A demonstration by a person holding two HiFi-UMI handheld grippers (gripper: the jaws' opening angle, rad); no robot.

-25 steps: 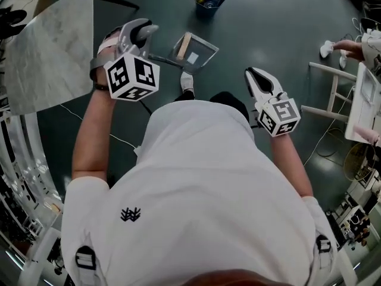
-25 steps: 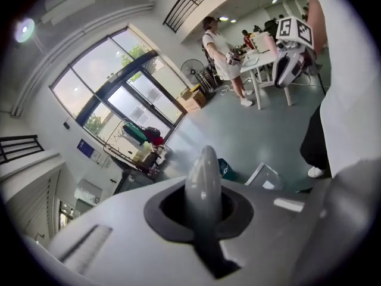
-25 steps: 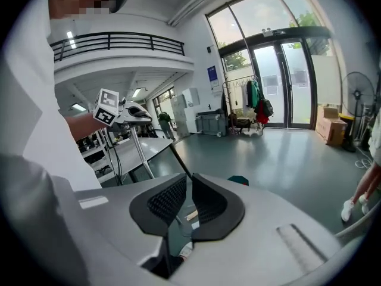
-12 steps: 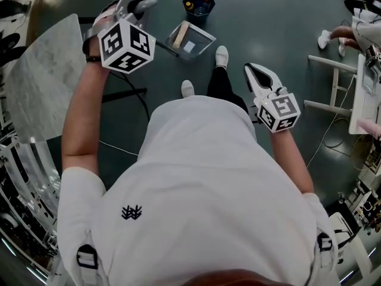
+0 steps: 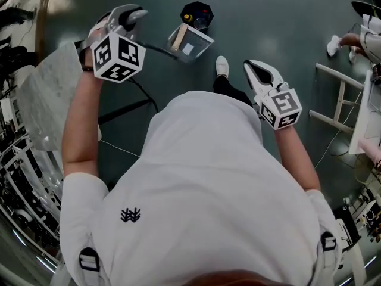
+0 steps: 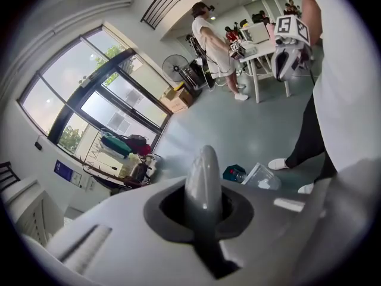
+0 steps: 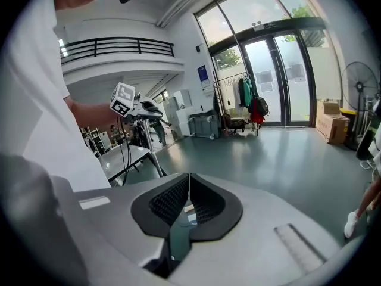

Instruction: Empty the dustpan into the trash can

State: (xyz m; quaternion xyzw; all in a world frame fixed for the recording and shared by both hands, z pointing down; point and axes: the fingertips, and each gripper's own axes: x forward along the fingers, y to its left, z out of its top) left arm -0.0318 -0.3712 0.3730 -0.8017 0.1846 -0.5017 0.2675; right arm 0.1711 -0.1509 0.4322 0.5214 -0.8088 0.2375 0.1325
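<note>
Near the trash can (image 5: pixel 198 12), left tongs (image 5: pixel 138 15) grip the dustpan (image 5: pixel 191 42)

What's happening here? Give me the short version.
A person holds a two-jaw gripper in each hand. The left gripper is shut on the long handle of a dustpan, whose pan is right beside the dark trash can. A white scrap lies in the pan, so it isn't emptied yet. The right gripper is shut, empty and held off to the side.
</note>
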